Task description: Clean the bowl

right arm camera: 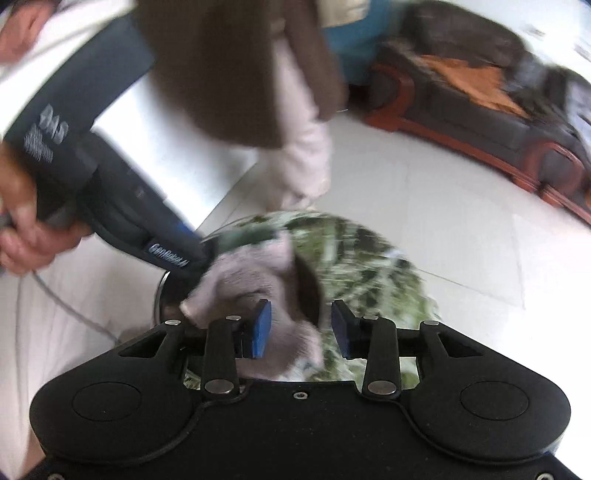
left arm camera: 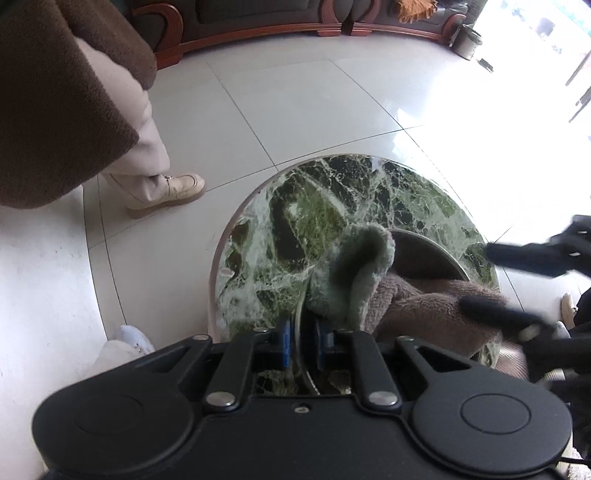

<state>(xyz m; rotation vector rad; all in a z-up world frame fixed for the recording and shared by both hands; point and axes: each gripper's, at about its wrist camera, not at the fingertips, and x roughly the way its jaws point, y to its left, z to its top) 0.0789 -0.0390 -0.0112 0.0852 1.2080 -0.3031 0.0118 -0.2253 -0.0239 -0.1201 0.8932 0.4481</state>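
On a round green marble table [left arm camera: 332,192] sits a metal bowl [left arm camera: 424,242]. My left gripper [left arm camera: 303,338] is shut on its near rim, which runs between the blue pads. A fluffy cloth [left arm camera: 417,306], green on one side and brown on the other, fills the bowl and drapes over its rim. My right gripper [left arm camera: 476,277] comes in from the right, open, with its black fingers on either side of the cloth. The right wrist view is blurred. In it the right gripper [right arm camera: 301,328] is open over the cloth [right arm camera: 251,280], and the left gripper [right arm camera: 201,258] is pinching the bowl [right arm camera: 159,291].
A person in a brown coat and beige trousers stands close at the left, one shoe [left arm camera: 166,192] near the table. A wooden-framed sofa [left arm camera: 258,29] lines the back, with a metal bin [left arm camera: 469,40] beside it. White tiled floor surrounds the small table.
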